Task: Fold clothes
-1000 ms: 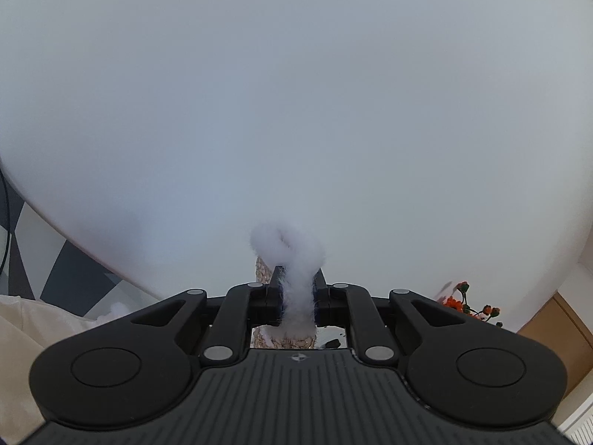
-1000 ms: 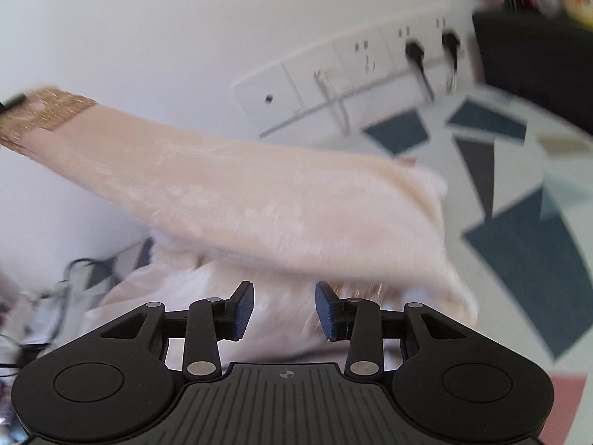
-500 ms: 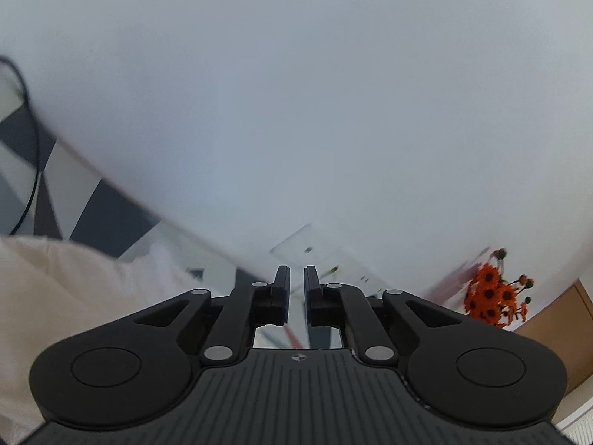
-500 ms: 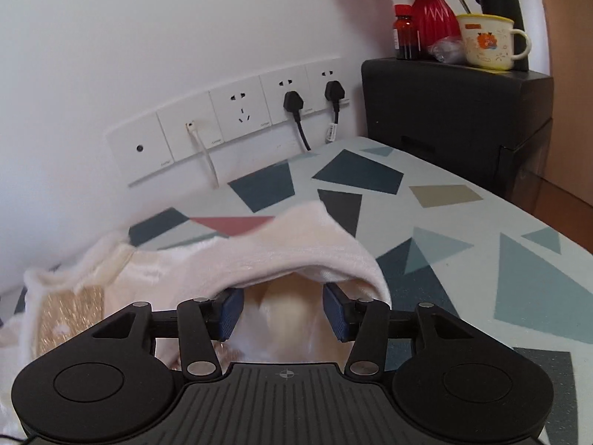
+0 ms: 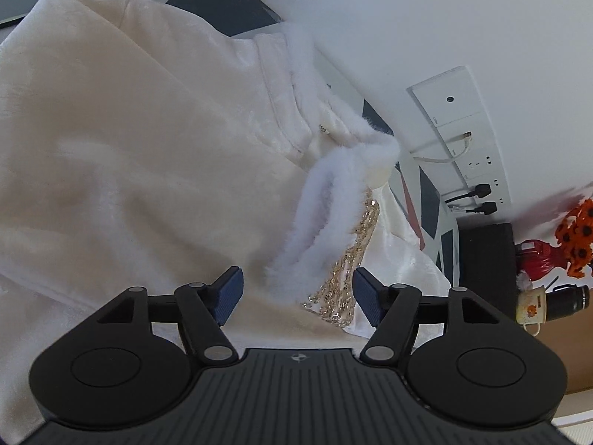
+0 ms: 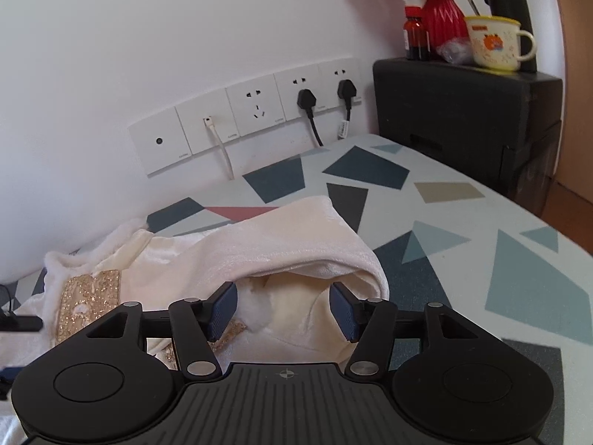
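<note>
- Left gripper (image 5: 297,294): its 2 blue-padded jaws stand wide and have just been opening, nothing pressed between the pads; the white fluffy trim (image 5: 323,200) and gold sequin band (image 5: 350,259) lie just beyond the gap.
- Right gripper (image 6: 283,307): jaws apart and just been opening too, pads clear of the cloth, pointing into the open hollow of a folded-over edge.
- The cream velvet garment (image 6: 267,256) lies crumpled on the table with the grey, blue and pink triangle pattern (image 6: 463,230), filling most of the left wrist view and stopping short of the table's right side.
- Behind it, the white wall socket strip (image 6: 252,118) carries 2 black plugs and 1 white cable.
- Far right, a black box (image 6: 463,118) holds a red vase of orange flowers (image 6: 441,18), a small brown bottle (image 6: 417,35) and a cream enamel mug (image 6: 494,42).
</note>
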`<state>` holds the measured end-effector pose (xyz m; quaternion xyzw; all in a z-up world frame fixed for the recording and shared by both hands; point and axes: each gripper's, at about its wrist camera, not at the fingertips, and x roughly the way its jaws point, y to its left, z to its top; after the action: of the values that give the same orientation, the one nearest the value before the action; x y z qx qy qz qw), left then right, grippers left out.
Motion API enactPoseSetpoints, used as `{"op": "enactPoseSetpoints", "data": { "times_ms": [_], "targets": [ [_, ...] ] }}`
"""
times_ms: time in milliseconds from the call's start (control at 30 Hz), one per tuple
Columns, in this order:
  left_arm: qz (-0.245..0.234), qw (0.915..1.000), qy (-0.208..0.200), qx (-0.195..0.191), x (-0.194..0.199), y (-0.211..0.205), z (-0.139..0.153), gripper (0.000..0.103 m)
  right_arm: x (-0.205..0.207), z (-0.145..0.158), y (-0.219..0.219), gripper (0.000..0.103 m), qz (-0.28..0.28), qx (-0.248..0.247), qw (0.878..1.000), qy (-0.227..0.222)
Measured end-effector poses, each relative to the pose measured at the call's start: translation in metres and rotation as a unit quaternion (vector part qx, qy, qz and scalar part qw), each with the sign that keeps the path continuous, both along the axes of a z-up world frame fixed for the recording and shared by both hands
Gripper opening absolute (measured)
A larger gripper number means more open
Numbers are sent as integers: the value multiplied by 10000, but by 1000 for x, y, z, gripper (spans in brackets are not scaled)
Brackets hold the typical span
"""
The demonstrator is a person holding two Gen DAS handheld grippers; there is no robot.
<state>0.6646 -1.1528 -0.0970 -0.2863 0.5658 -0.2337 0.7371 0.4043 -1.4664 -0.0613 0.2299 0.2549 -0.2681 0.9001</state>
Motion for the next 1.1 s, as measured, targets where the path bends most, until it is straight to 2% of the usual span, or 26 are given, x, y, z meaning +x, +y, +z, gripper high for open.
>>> {"op": "enactPoseSetpoints", "data": {
  "times_ms": [100,200,233,267,300,433,467,500,600,733,867,1033,1067,1100],
  "targets": [
    [-95,9999,-77,84,2,-10,1,66,-3,-1,-3,52,-22,34,10000,-20],
    [-263,9985,-389,273,4,-22,6,64,-4,-3,-5,52,-19,33,10000,2],
    [-387,9965,-641,375,3,-26,10,54,-5,-3,-6,53,-22,49,10000,3],
    [-508,9936,-890,472,1,-30,15,15,-5,-4,-8,53,-26,64,10000,5],
    [-609,9906,-1111,516,0,-32,21,12,-6,-4,-9,54,-29,80,10000,6],
    [-499,9848,-1653,179,-2,-25,52,8,-6,-3,-12,54,77,-26,10000,-26],
    [-448,9810,-1885,87,-1,-23,66,8,-6,-2,-13,54,117,-66,9999,-29],
    [-403,9762,-2129,0,0,-21,81,7,-5,-2,-13,54,147,-106,9998,-25],
    [-464,9523,-3010,-177,-2,-17,128,7,-2,0,-13,56,152,-136,9998,-50],
    [-393,9337,-3527,-470,-6,-3,171,6,2,3,-12,57,162,-157,9997,-90],
    [-150,9287,-3644,-678,-11,16,189,6,6,8,-7,58,317,-173,9992,-152],
    [92,9372,-3372,-885,-7,31,192,5,10,16,11,58,695,-612,9956,-150],
    [114,9370,-3378,-885,-6,31,193,5,12,18,17,59,810,-817,9932,-153],
    [134,9367,-3385,-885,-5,31,194,5,13,20,25,65,963,-1078,9894,-151]
  ]
}}
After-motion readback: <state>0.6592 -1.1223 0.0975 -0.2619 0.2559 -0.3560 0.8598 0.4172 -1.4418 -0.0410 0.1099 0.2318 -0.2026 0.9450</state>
